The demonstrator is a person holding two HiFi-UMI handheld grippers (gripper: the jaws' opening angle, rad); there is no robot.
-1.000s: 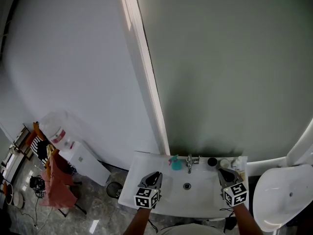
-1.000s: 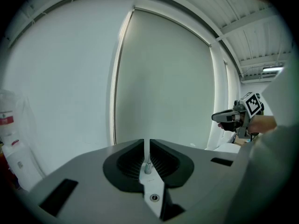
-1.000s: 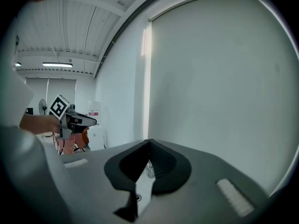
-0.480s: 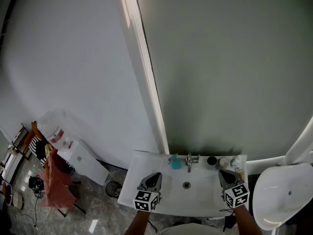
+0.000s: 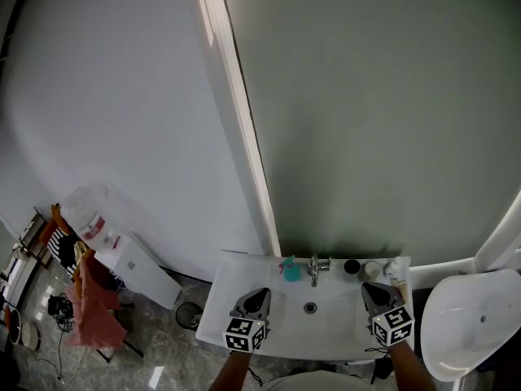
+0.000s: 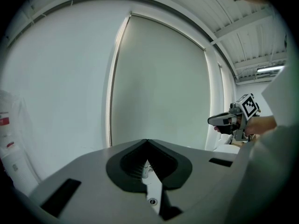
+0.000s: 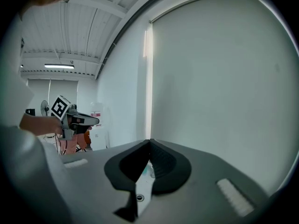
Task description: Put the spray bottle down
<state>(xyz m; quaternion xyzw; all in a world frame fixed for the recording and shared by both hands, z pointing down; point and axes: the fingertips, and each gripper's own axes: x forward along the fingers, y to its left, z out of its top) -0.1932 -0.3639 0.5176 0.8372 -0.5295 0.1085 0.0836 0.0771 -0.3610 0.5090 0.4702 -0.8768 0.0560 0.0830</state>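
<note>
Here the left gripper (image 6: 147, 141) sits closed, seemingly empty.

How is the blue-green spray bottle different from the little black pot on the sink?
The teal plastic spray bottle is blue-green; the small round black pot is dark. In the head view the bottle stands left of the shiny metal tap, and the pot sits to its right. The bottle looks taller; the pot looks low and squat. Both rest on the back ledge of the white sink, and nothing is holding either one.
</note>
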